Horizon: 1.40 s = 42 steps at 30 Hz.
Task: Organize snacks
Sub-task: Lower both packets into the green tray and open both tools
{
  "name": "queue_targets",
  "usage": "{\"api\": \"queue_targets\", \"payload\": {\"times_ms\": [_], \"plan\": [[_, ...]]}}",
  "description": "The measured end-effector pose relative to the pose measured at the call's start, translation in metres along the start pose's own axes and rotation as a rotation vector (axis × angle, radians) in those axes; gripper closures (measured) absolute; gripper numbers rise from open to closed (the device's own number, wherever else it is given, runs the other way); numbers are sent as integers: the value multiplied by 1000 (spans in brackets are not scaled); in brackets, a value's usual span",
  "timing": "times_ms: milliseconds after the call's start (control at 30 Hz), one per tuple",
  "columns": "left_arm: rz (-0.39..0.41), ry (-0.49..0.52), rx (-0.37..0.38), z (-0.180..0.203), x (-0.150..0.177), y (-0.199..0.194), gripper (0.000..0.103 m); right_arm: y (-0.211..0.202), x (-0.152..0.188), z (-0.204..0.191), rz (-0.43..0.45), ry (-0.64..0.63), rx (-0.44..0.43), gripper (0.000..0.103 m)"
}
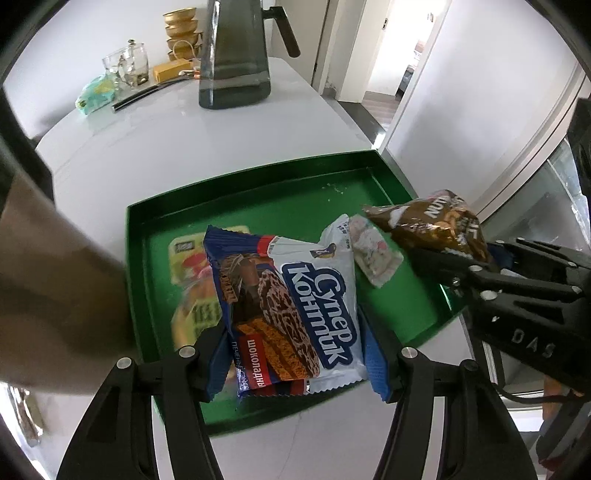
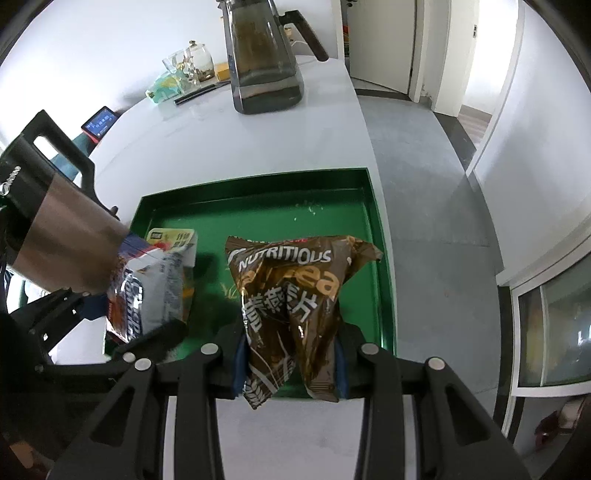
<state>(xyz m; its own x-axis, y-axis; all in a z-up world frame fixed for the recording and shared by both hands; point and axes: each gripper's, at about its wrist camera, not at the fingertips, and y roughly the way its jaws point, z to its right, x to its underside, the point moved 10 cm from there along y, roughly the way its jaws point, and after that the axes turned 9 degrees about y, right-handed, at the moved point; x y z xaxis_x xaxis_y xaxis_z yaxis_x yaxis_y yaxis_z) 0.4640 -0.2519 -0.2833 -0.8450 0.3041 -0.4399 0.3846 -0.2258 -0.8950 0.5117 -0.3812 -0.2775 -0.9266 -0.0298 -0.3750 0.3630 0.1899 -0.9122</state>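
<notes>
A green tray lies on the white counter by its right edge. My left gripper is shut on a blue-and-white chocolate biscuit pack and holds it over the tray's near left part. Under it, on the tray floor, lies a yellow snack pack. A small pale packet lies just to the right. My right gripper is shut on a brown cereal bag above the tray's right half. The left wrist view shows this gripper and bag at the right.
A dark glass jug stands behind the tray. Further back are a glass jar, stacked gold bowls, a yellow box, a knife and a pale green pack. A brown sleeve fills the left.
</notes>
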Motion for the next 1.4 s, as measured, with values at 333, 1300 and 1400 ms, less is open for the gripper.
{"api": "queue_targets", "payload": {"times_ms": [333, 1300, 1400], "plan": [[-36, 38, -93, -5, -8, 20, 49, 27, -8, 8, -43, 22, -15, 64], [-62, 53, -172, -19, -2, 27, 49, 55, -2, 0, -139, 7, 7, 57], [-69, 93, -212, -15, -1, 30, 49, 57, -4, -1, -146, 9, 8, 57]]}}
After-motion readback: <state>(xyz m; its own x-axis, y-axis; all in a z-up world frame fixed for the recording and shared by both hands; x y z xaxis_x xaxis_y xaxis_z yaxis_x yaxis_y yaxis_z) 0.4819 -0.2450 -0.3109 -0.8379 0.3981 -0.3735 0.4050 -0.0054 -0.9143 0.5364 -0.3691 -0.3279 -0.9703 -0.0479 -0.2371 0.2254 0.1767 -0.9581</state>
